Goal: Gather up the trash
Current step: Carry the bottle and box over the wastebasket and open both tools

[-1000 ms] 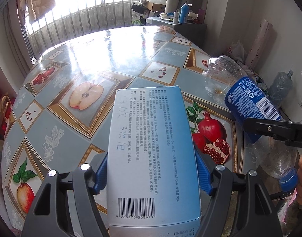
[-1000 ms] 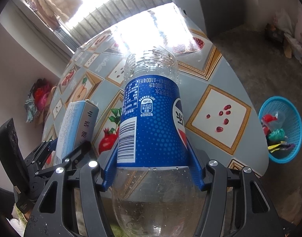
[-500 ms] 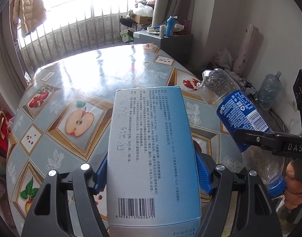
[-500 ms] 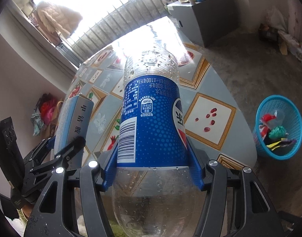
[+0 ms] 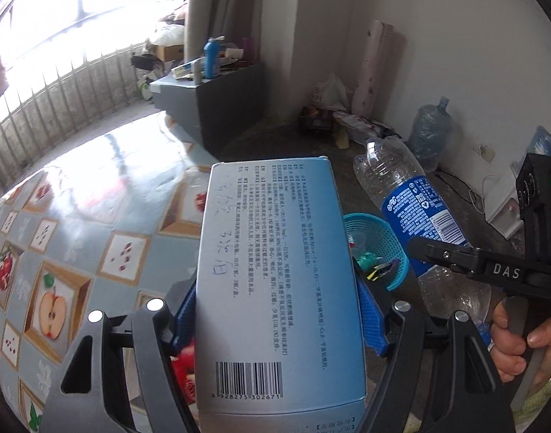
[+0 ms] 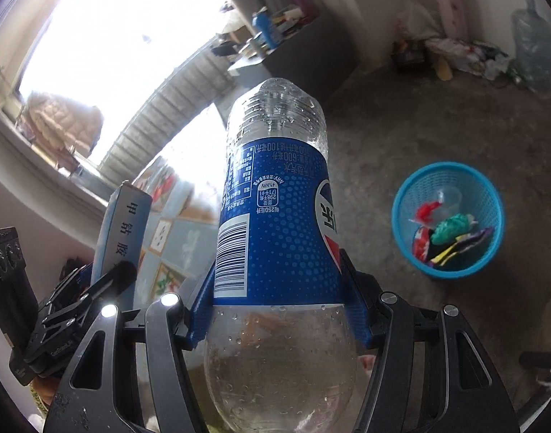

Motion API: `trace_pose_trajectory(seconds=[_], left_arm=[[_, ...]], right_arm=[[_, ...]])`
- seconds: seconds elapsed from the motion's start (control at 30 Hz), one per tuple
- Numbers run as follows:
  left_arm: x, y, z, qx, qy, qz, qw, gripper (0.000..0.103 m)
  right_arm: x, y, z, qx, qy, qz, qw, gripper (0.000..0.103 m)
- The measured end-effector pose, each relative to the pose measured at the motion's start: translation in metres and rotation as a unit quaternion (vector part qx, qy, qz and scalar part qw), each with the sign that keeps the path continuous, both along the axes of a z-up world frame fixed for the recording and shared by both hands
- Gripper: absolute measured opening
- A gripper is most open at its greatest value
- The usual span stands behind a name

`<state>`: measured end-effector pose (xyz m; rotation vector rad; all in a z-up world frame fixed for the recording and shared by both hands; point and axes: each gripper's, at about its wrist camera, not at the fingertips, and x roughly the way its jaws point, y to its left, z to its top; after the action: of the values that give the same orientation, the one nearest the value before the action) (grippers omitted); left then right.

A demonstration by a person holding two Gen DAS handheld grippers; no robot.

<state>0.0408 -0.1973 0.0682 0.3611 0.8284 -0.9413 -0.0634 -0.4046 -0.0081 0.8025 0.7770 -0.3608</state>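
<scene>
My left gripper [image 5: 275,306] is shut on a pale blue carton [image 5: 275,270] with a barcode, its blue pads pressing both long sides. My right gripper [image 6: 275,303] is shut on a clear plastic bottle [image 6: 275,216] with a blue label, held bottom end forward. From the left wrist the bottle [image 5: 412,209] shows to the right, held by the right gripper [image 5: 455,256] in a person's hand [image 5: 517,339]. From the right wrist the carton [image 6: 124,234] shows at left in the left gripper [image 6: 109,285]. A blue mesh basket [image 6: 452,267] with trash stands on the floor, lower right.
The round table [image 5: 77,216] with a fruit-patterned cloth lies to the left of both grippers. A grey cabinet [image 5: 221,97] with clutter stands behind it. Bags, a roll and a large water jug [image 5: 428,133] line the far wall. The basket [image 5: 398,245] shows beyond the carton.
Both grippers swung right, off the table and over the floor, carrying the carton and the bottle. The blue basket has come into the left wrist view and grown larger in the right.
</scene>
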Motion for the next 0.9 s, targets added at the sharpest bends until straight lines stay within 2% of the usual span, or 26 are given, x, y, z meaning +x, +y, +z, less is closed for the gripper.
trace_pose_trajectory(seconds=[0.13, 0.27, 0.37, 0.57, 0.6, 0.63, 0.67, 0.73, 0.8, 0.9], left_arm=[[-0.010, -0.061, -0.004, 0.009, 0.025, -0.060, 0.9979, 0.070], [-0.009, -0.128, -0.027, 0.038, 0.068, -0.102, 0.9918, 0.070], [-0.003, -0.182, -0.060, 0.079, 0.109, -0.110, 0.9847, 0.070], [-0.003, -0.276, -0.122, 0.138, 0.130, -0.128, 0.9734, 0.071], [-0.001, -0.288, -0.131, 0.144, 0.135, -0.133, 0.9713, 0.073], [-0.001, -0.301, -0.141, 0.153, 0.138, -0.139, 0.9687, 0.082], [0.000, -0.314, -0.153, 0.164, 0.135, -0.136, 0.9678, 0.084], [0.009, -0.328, -0.166, 0.172, 0.132, -0.115, 0.9694, 0.084], [0.014, -0.328, -0.172, 0.168, 0.148, -0.094, 0.9700, 0.084], [0.017, -0.317, -0.169, 0.149, 0.164, -0.092, 0.9708, 0.084]], right_arm=[[-0.036, -0.044, -0.017, 0.019, 0.011, -0.080, 0.997, 0.058], [-0.065, -0.080, -0.051, 0.060, 0.027, -0.148, 0.987, 0.058], [-0.073, -0.104, -0.081, 0.095, 0.038, -0.177, 0.979, 0.058], [-0.062, -0.157, -0.146, 0.181, 0.035, -0.218, 0.958, 0.060], [-0.059, -0.170, -0.161, 0.199, 0.029, -0.228, 0.953, 0.064], [-0.055, -0.180, -0.173, 0.212, 0.028, -0.237, 0.948, 0.068], [-0.051, -0.192, -0.188, 0.221, 0.032, -0.246, 0.943, 0.068], [-0.048, -0.208, -0.209, 0.221, 0.051, -0.266, 0.937, 0.068], [-0.048, -0.210, -0.219, 0.211, 0.072, -0.284, 0.933, 0.068], [-0.056, -0.201, -0.218, 0.209, 0.058, -0.282, 0.935, 0.068]])
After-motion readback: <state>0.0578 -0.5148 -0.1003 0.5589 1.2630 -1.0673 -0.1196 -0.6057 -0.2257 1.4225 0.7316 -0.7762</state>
